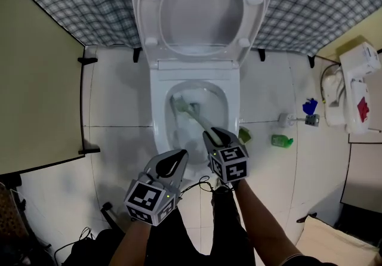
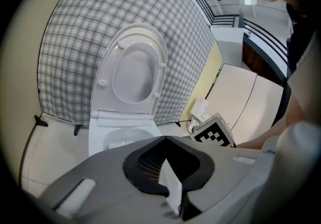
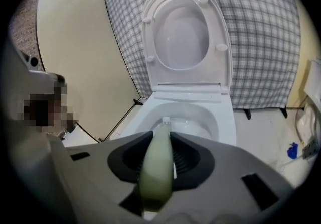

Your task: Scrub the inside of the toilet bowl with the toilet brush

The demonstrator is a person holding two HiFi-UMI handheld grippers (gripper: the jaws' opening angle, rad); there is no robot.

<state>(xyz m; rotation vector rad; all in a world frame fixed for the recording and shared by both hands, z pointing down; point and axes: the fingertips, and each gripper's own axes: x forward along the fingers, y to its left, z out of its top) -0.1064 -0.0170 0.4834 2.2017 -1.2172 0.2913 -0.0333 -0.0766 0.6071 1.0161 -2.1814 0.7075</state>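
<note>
Head view: at lower centre, the left gripper (image 1: 181, 154) has its jaws closed on nothing. Beside it, the right gripper (image 1: 212, 137) clamps the brush (image 1: 194, 116) handle, whose head sits inside the bowl (image 1: 234, 101) at centre frame.

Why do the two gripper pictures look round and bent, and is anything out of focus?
Both gripper views: wide-angle lens, dark rounded corners, the checked cloth bulging into a curve. Right gripper view: the green toilet brush handle, close up, is soft. Head view: evenly lit, the brush head looks slightly smeared.
</note>
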